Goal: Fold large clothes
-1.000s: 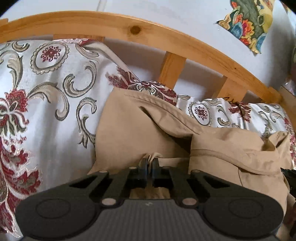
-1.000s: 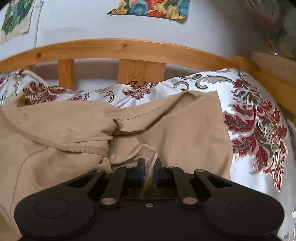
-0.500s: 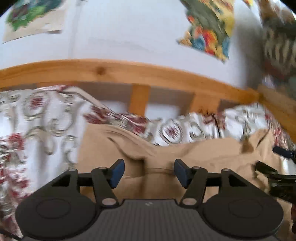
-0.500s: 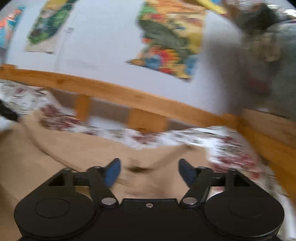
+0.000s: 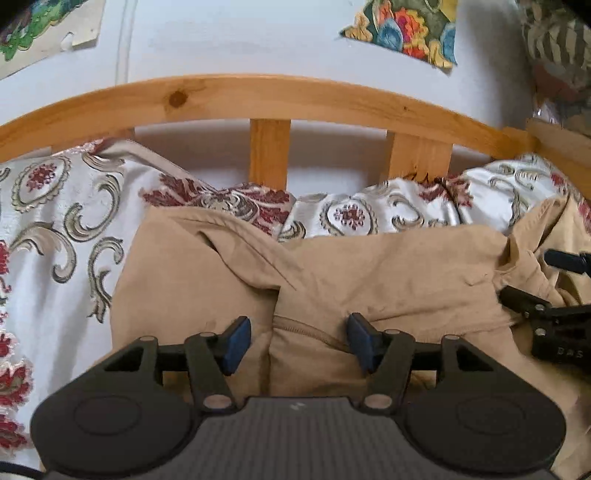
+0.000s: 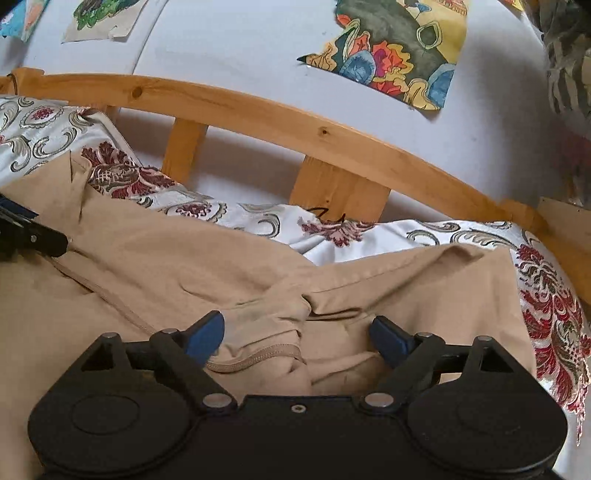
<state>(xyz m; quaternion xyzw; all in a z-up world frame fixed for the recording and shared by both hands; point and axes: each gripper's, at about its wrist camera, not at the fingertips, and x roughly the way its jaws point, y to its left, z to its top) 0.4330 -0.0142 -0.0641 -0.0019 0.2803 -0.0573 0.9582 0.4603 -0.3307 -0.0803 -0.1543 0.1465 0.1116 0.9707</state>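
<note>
A large tan garment (image 5: 369, 280) lies rumpled on the bed, with folds and a stitched hem toward me. My left gripper (image 5: 300, 341) stands open just above its near part, blue pads apart and pressing on nothing. In the right wrist view the same garment (image 6: 184, 266) spreads across the bed. My right gripper (image 6: 297, 334) hovers over a bunched hem, its jaws opening, with cloth below and between them but not pinched. The right gripper (image 5: 546, 317) also shows at the left view's right edge. The left gripper (image 6: 26, 236) shows at the right view's left edge.
A white bedspread (image 5: 55, 221) with red and grey floral patterns covers the bed under the garment. A curved wooden bed rail (image 5: 280, 92) with slats runs behind it, against a pale wall with colourful posters (image 5: 406, 29). A wooden corner post (image 6: 561, 229) stands at the right.
Both grippers were shut on tan cloth a second ago; both have let go and spread their jaws. The garment now lies flatter on the bed, and both views have tilted up and shifted.
</note>
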